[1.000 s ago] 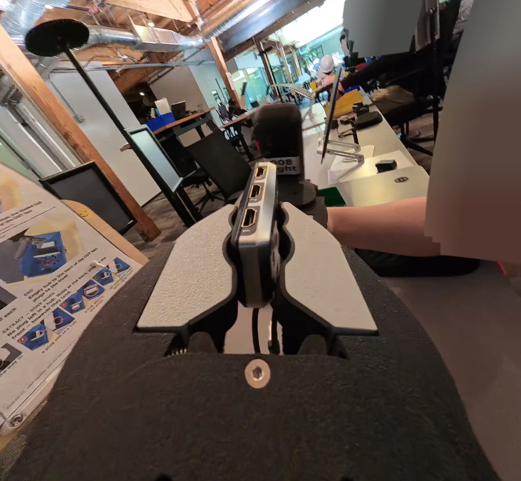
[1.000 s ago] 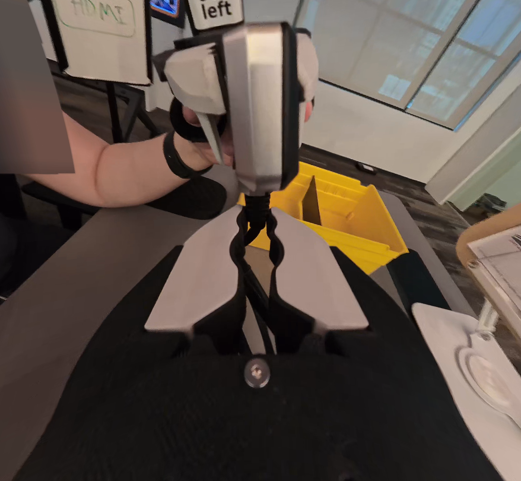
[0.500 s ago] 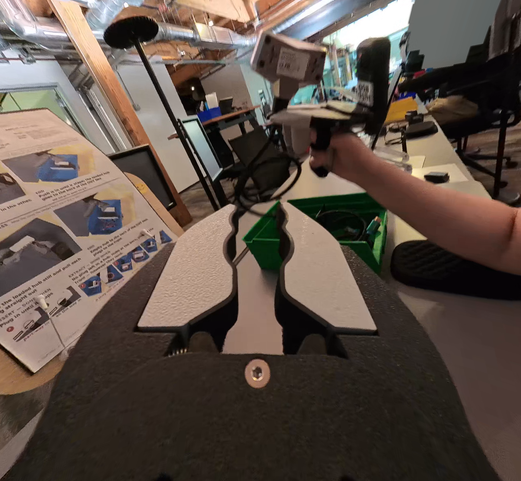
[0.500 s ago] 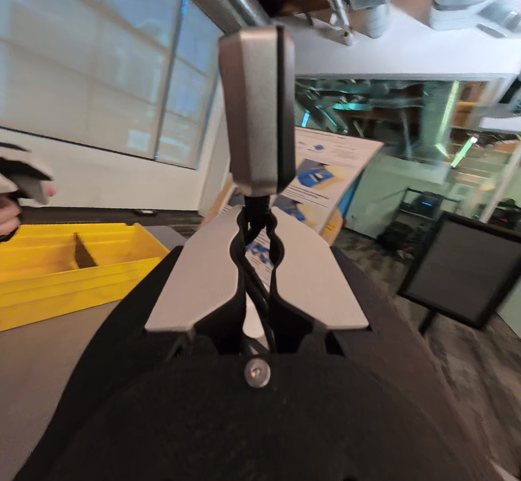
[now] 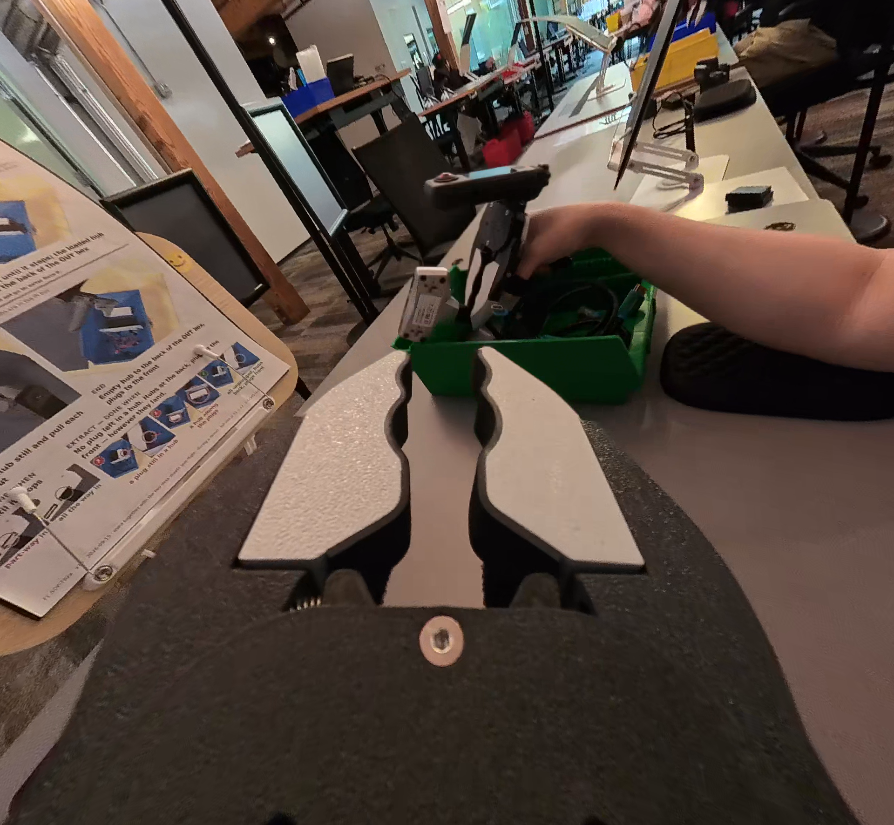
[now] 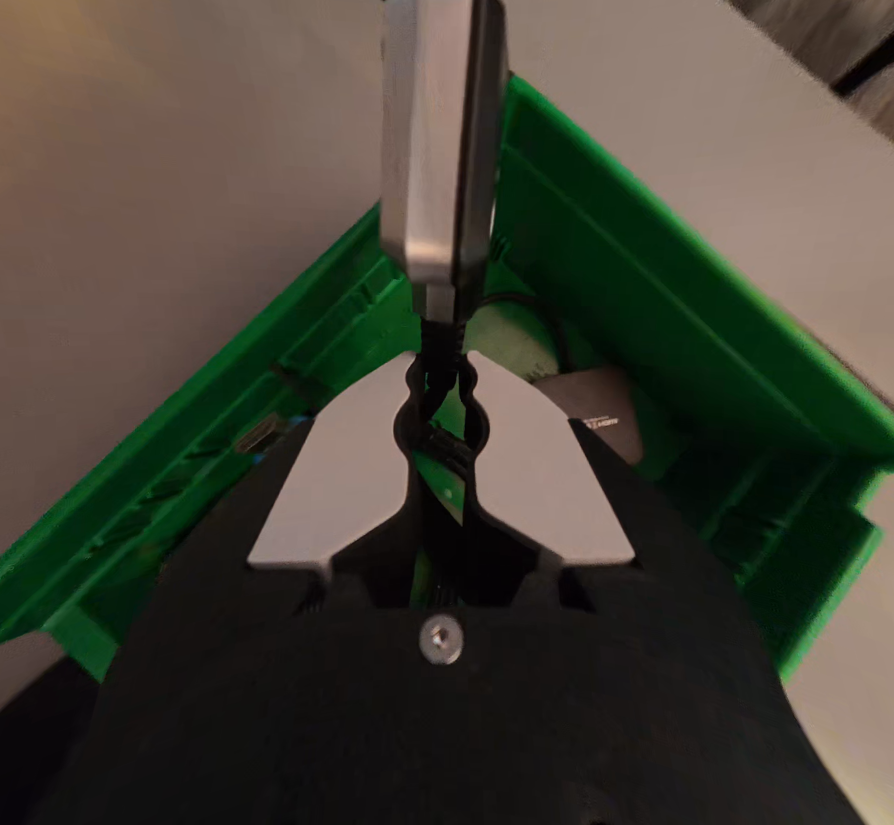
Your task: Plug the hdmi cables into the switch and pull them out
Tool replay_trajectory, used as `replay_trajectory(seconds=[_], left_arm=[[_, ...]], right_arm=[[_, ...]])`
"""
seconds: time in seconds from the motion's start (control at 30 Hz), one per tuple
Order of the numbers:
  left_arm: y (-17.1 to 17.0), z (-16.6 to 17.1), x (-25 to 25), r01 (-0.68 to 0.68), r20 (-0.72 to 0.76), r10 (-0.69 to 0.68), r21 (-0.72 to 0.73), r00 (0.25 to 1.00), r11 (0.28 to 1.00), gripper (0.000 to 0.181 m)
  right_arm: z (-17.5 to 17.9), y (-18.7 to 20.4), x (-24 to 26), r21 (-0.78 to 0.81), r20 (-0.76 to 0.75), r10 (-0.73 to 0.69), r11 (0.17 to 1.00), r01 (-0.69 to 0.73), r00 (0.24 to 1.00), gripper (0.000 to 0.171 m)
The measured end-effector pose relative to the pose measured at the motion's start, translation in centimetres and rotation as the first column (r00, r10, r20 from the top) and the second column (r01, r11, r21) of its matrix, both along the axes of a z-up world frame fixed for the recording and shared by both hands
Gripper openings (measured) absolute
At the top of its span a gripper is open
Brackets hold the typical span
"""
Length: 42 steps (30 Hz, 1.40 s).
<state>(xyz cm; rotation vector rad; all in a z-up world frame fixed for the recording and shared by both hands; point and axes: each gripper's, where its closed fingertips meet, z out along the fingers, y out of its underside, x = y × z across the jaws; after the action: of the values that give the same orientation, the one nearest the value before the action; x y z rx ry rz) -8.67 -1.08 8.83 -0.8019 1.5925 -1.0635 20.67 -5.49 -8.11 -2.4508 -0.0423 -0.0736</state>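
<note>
Left wrist view: the left gripper [image 5: 442, 366] rests low over the grey tabletop [image 5: 725, 487], its jaws apart with nothing between them. Just beyond the jaw tips stands a green bin [image 5: 556, 366] holding coiled black cables [image 5: 580, 308]. The right gripper [image 5: 484, 289] reaches down into the bin's left end, carried by a person's hand [image 5: 556, 236]. The silver switch [image 5: 423, 303] pokes up over the bin's left corner beside it. Left of the jaws leans an instruction board [image 5: 121, 390]; right of the bin lies a black wrist pad [image 5: 774, 376].

Right wrist view: the right gripper [image 6: 440, 361] has its jaws clamped on a black cable [image 6: 438, 347] at the base of the switch [image 6: 435, 134], which stands straight ahead of the tips over the green bin [image 6: 653, 269]. The view is blurred.
</note>
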Motion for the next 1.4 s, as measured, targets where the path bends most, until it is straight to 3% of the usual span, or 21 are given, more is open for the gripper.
replay_trajectory(seconds=[0.17,0.27,0.43,0.53,0.63,0.77,0.93,1.07,1.2,1.27,1.33,1.4], left_arm=[[-0.1,-1.0,0.4,-0.011,-0.05,0.013,0.034,0.999,0.999,0.023],[0.5,-1.1,0.4,-0.039,-0.064,0.042,0.045,0.997,0.998,0.023],[5.5,0.0,-2.0,-0.272,-0.102,0.279,0.073,0.955,0.96,0.024],[11.5,-0.1,-6.1,-0.554,-0.199,0.555,0.068,0.808,0.83,0.024],[16.5,-1.9,-11.4,-0.749,-0.346,0.717,0.058,0.605,0.66,0.029],[22.0,-5.0,-17.0,-0.887,-0.497,0.775,0.025,0.39,0.462,0.055],[26.7,-11.8,-21.6,-0.961,-0.742,0.649,0.021,0.17,0.277,0.076],[29.1,-15.2,-23.2,-0.976,-0.786,0.614,0.065,0.078,0.207,0.072],[29.7,-18.0,-23.8,-0.98,-0.831,0.556,0.089,0.024,0.175,0.066],[29.8,-19.6,-24.7,-0.98,-0.856,0.514,0.139,-0.047,0.144,0.053],[29.5,-20.8,-25.3,-0.974,-0.88,0.466,0.177,-0.091,0.144,0.031],[29.3,-21.0,-25.2,-0.971,-0.885,0.458,0.176,-0.086,0.159,0.025]], right_arm=[[-0.1,-0.6,0.5,-0.025,-0.103,-0.102,0.995,0.1,0.989,0.015],[0.7,-1.3,0.8,-0.021,-0.092,-0.1,0.995,0.099,0.991,0.028],[6.9,-3.4,1.8,0.175,0.008,-0.132,0.976,0.129,0.991,0.041],[8.9,-6.5,3.0,0.212,0.055,-0.209,0.958,0.193,0.976,0.05],[6.4,-10.4,4.7,0.066,0.071,-0.29,0.956,0.285,0.955,0.059],[2.2,-15.1,7.9,-0.152,0.104,-0.446,0.876,0.458,0.889,0.051],[1.0,-16.1,6.3,-0.193,-0.103,-0.485,0.867,0.46,0.869,0.053],[-1.4,-17.2,5.7,-0.331,-0.12,-0.519,0.824,0.459,0.846,0.053],[-3.8,-17.1,5.5,-0.431,-0.176,-0.557,0.785,0.445,0.812,0.027],[-4.6,-16.6,4.9,-0.459,-0.237,-0.547,0.792,0.404,0.803,0.008],[-4.9,-16.7,4.9,-0.481,-0.23,-0.554,0.779,0.402,0.8,0.007],[-4.9,-16.8,4.9,-0.498,-0.214,-0.566,0.765,0.409,0.796,0.007]])
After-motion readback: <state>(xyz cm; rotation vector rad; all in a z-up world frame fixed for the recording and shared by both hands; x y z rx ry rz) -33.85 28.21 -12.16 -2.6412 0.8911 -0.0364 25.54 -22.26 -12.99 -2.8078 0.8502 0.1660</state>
